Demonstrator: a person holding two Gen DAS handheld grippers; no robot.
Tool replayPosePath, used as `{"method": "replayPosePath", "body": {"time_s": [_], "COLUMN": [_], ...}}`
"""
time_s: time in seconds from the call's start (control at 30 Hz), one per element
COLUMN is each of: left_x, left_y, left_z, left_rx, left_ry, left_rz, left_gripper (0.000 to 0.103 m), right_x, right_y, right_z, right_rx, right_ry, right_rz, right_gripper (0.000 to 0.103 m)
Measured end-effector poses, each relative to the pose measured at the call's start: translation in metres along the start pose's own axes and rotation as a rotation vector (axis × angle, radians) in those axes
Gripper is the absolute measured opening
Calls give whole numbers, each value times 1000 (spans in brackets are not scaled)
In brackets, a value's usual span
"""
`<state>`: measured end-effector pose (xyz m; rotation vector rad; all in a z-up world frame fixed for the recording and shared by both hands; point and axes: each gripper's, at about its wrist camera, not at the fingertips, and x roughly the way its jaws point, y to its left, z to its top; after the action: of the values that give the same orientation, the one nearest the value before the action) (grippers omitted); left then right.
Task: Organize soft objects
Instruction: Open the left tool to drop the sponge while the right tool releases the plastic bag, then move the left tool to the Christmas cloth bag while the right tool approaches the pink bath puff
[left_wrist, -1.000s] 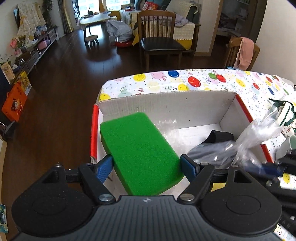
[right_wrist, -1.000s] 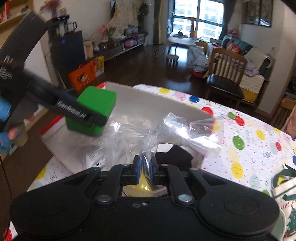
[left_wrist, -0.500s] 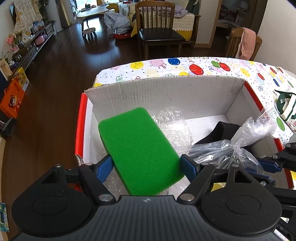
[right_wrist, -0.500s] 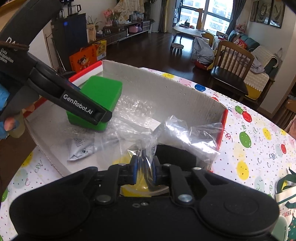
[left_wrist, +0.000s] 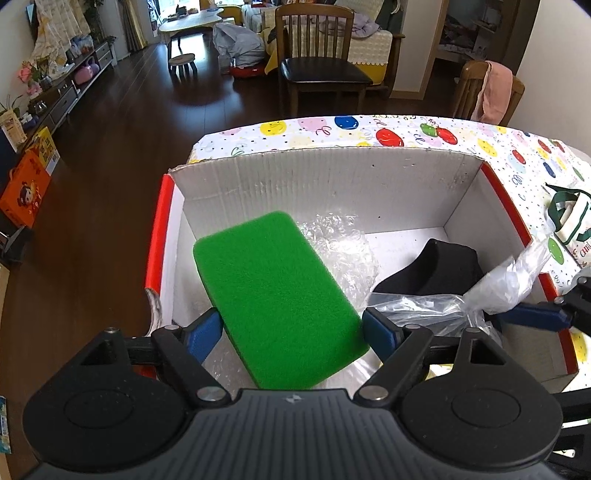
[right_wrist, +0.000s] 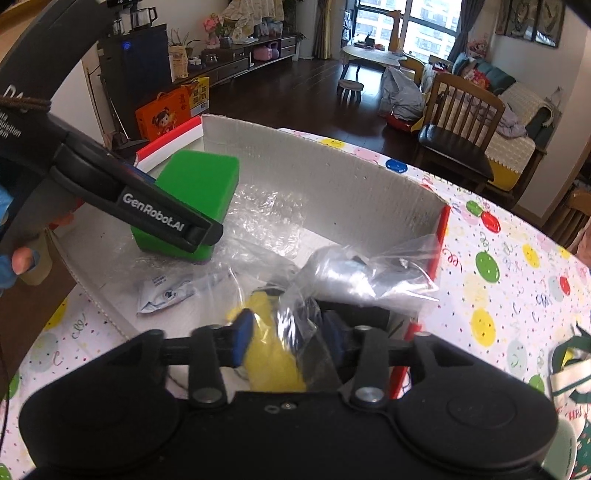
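The left gripper (left_wrist: 291, 328) is clamped across the short width of the green rectangular foam sponge (left_wrist: 275, 295). The sponge's long axis extends forward from the jaws, above the white corrugated cardboard box (left_wrist: 332, 177). The right gripper (right_wrist: 286, 334) has its jaws apart around the clear crumpled plastic bag (right_wrist: 351, 269).

Both cameras look forward along their fingers, close above the cardboard box (left_wrist: 332, 177); both show the green sponge (right_wrist: 192, 192) inside.

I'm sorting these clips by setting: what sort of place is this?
Most likely a home's living and dining room: a wooden chair, a sofa and a low coffee table stand beyond the balloon-print tablecloth.
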<state>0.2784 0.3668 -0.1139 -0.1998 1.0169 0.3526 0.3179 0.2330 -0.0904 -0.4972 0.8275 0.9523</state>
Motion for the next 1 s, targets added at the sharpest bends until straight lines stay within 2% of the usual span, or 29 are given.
{"method": "replayPosePath", "body": {"time_s": [0.2, 0.3, 0.43, 0.63, 0.8, 1.0], "left_x": [-17, -29, -45, -72, -105, -135], "left_y": [0, 1, 2, 0, -15, -54], "left_z": [-4, -6, -8, -11, -15, -21], "left_rx": [-18, -31, -39, -76, -73, 4], "left_ry": [-27, -46, -81, -129, -198, -255], "left_rz": [-22, -44, -58, -99, -138, -151], "left_gripper": [83, 83, 85, 86, 86, 86], "right_x": [-17, -31, -52, -90, -133, -181], "right_y": [-8, -11, -16, -27, -37, -57], "right_z": [-5, -7, -11, -18, -32, -56], "right_rx": [45, 63, 92, 137, 157, 204], "right_ry": [-30, -54, -110, -179, -247, -322], "right_rz": [36, 52, 67, 88, 86, 65], "right_gripper": [63, 64, 76, 81, 89, 97]}}
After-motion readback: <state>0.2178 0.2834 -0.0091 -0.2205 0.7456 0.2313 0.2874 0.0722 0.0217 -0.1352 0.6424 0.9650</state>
